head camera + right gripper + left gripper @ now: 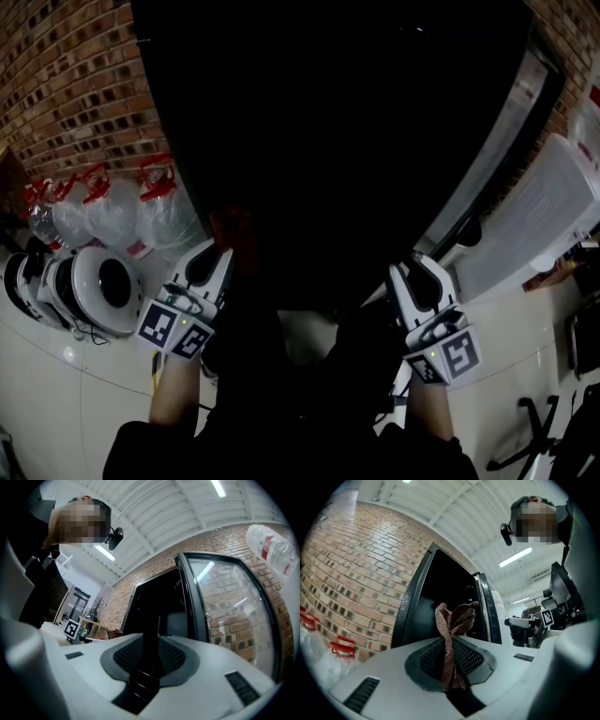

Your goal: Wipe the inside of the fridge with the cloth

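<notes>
A black fridge (337,141) stands in front of me, its glass door (234,611) swung open to the right and its inside (447,592) dark. My left gripper (450,641) is shut on a reddish-brown cloth (453,620), which sticks up in folds above the jaws and faces the fridge opening. In the head view that gripper (220,258) is at the fridge's lower left with the cloth (232,230) at its tip. My right gripper (151,641) points at the opening by the door edge, jaws a narrow gap apart, nothing seen between them; in the head view it (412,272) is lower right.
A brick wall (75,84) runs behind the fridge. Clear water jugs with red handles (112,211) and white round appliances (98,286) sit on the floor at the left. A white ribbed unit (534,220) lies right of the door. A black chair base (534,441) is at the lower right.
</notes>
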Tool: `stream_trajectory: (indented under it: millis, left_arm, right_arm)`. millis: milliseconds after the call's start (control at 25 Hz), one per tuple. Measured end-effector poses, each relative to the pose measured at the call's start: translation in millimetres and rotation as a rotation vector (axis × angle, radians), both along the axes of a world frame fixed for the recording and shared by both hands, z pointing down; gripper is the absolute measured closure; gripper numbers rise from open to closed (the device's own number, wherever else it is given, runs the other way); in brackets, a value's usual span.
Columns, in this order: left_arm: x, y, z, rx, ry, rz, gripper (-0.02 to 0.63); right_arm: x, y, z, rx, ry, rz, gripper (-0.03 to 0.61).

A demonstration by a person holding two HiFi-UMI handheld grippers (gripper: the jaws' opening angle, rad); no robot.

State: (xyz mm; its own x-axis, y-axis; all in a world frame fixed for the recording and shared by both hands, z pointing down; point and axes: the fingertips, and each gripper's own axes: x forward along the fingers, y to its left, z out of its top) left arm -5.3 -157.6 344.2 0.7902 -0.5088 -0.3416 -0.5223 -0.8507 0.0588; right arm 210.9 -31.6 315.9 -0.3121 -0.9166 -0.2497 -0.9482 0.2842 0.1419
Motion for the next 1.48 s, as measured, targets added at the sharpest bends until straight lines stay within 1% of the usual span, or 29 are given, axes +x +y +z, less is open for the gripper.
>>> stream_trajectory:
  millis: [120,240,280,320,440,560,640,760,960,1120,1240,1320,1400,1480]
  left_arm:
    - [-20.4,3.7,-8.4,0.04,-0.029,-0.058,0.568]
    - [-49.0,9.1,-8.1,0.06,-0.059,-0.149,0.568]
    - [-57.8,10.0,-6.7,0.063,-0.07,-0.177,0.568]
    - [-66.4,10.1,-5.2,0.061,-0.07,-0.198,0.568]
    - [-86.9,13.4,5.7,0.043,-0.02,-0.247,0.568]
    - [-94.7,20.2,20.7,0.036,-0.018,-0.29,0.568]
    - [-95.8,22.9,27.1,0.035,-0.027,-0.305,0.568]
    - [-97.1,21.7,36.3,0.015,-0.017,-0.318,0.568]
    - [-98.9,14.3,44.6,-0.04,0.011,-0.299,0.568]
    - [-102.5,16.9,55.9,-0.057,0.038,-0.292,0.568]
    - [-105.8,14.9,59.7,-0.089,0.101,-0.288,0.568]
    - [-107.8,11.4,58.1,-0.106,0.14,-0.301,0.568]
    - [-104.6,7.8,52.4,-0.11,0.134,-0.309,0.568]
    - [-98.2,3.8,43.4,-0.106,0.11,-0.309,0.568]
  right_arm:
    - [-10.7,-6.8,4.3,-0.031,0.002,-0.018,0.476]
    - [-8.9,-9.7,21.6,-0.086,0.006,-0.005,0.476]
    - [-5.1,-9.7,25.3,-0.089,0.012,0.01,0.496]
    - [0.4,-8.9,27.4,-0.085,0.009,0.027,0.499]
    - [22.0,-1.0,39.7,-0.059,-0.055,0.074,0.574]
    - [27.9,4.7,57.9,-0.07,-0.11,0.087,0.574]
    - [24.1,2.8,68.2,-0.093,-0.119,0.092,0.575]
    - [18.3,-5.3,80.3,-0.121,-0.103,0.109,0.575]
    - [8.0,-12.2,74.5,-0.114,-0.062,0.117,0.575]
    - [4.4,-12.0,85.1,-0.112,-0.055,0.117,0.575]
    - [6.5,-19.5,94.1,-0.097,-0.042,0.135,0.575]
    - [7.4,-27.3,102.2,-0.107,-0.039,0.149,0.575]
    - [6.8,-33.9,102.2,-0.126,-0.043,0.153,0.575]
    - [6.4,-40.2,95.2,-0.14,-0.048,0.154,0.575]
